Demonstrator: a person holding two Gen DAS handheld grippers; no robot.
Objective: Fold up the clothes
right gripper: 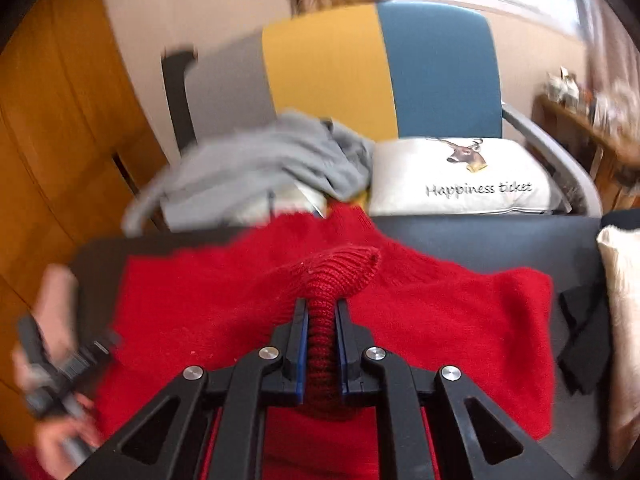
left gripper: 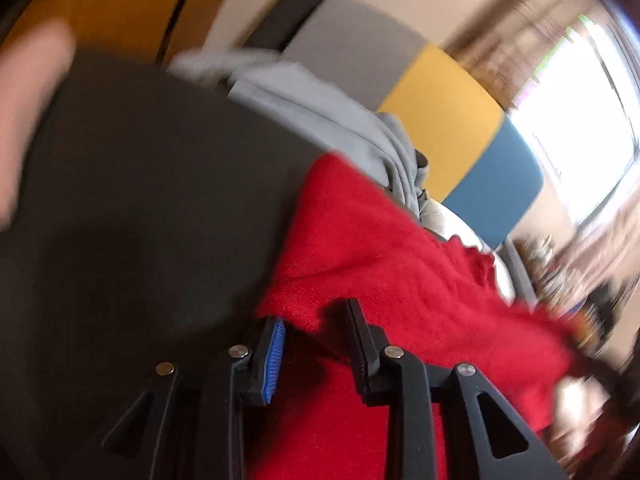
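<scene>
A red knitted sweater (right gripper: 200,300) lies spread on a dark table (right gripper: 480,236). My right gripper (right gripper: 321,304) is shut on a raised ribbed fold of it, and the knit bulges out past the fingertips. In the left wrist view the sweater (left gripper: 380,248) runs up and to the right. Its thick left edge sits between the fingers of my left gripper (left gripper: 314,312). Those jaws stand apart, and the blue pad (left gripper: 276,356) shows bare. The right wrist view shows a hand (right gripper: 56,292) holding the blurred left gripper (right gripper: 60,364) at the sweater's left edge.
A grey garment (right gripper: 272,152) is heaped on a chair (right gripper: 328,72) with a grey, yellow and blue back, beside a white printed pillow (right gripper: 460,176). A black cloth (right gripper: 584,340) and a cream cushion (right gripper: 620,320) lie at the table's right. Wooden cabinets (right gripper: 60,120) stand at the left.
</scene>
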